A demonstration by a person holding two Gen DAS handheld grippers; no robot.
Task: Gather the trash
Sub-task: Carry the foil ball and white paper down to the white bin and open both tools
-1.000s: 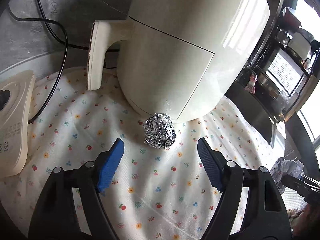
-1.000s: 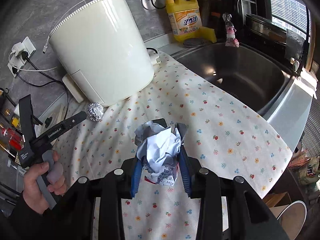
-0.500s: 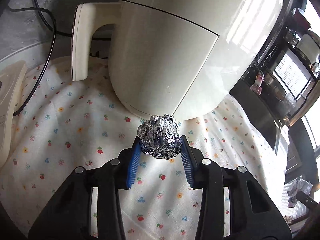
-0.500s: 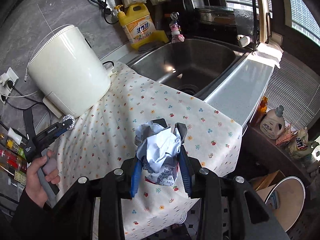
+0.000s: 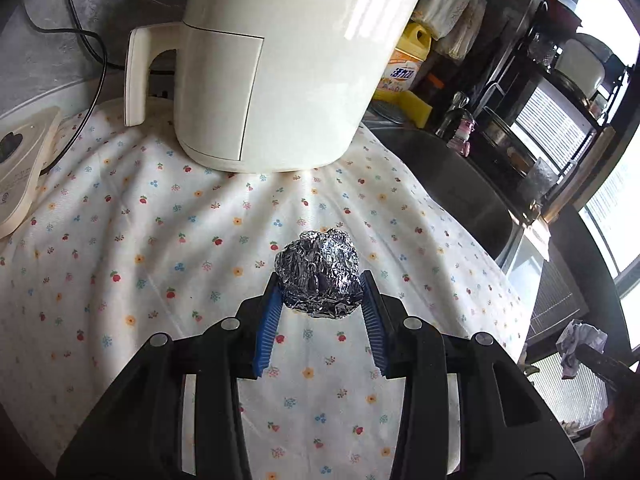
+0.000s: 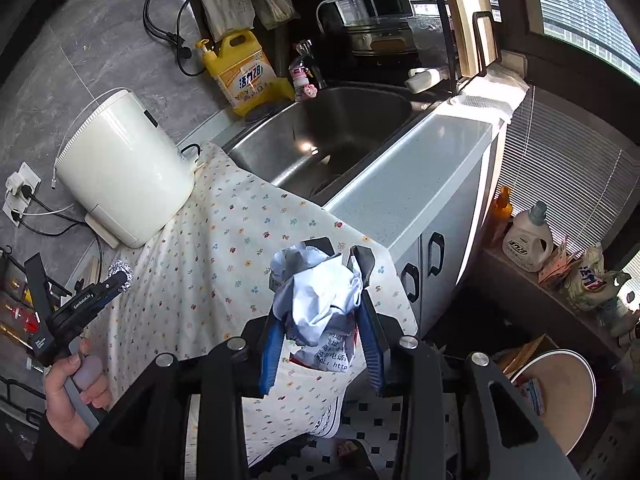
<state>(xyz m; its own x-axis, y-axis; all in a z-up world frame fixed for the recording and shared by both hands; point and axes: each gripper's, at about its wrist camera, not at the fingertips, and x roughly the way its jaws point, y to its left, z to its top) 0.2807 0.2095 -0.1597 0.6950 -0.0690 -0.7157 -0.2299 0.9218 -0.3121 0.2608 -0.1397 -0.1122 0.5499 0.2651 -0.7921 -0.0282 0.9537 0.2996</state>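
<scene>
Grey marbled wall [image 6: 100, 40] behind counter, wall sockets [image 6: 18, 196] with cords. Floral cloth [image 5: 160, 240] over worktop beside steel sink [image 6: 340, 136]. Grey base cabinet [image 6: 436, 256], dark handles. Slatted blinds [image 6: 568, 184], bright window [image 6: 580, 4] above. Black-and-white tiled floor [image 6: 372, 420]. Strong daylight from the window side.

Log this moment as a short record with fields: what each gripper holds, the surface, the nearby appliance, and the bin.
left gripper: shut on foil ball, held clear of the cloth
right gripper: shut on crumpled paper
surface: flowered cloth over the counter beside the sink
appliance: cream air fryer standing on the cloth
bin: round open bin on the floor, lower right in the right wrist view
loose trash on cloth: none visible
</scene>
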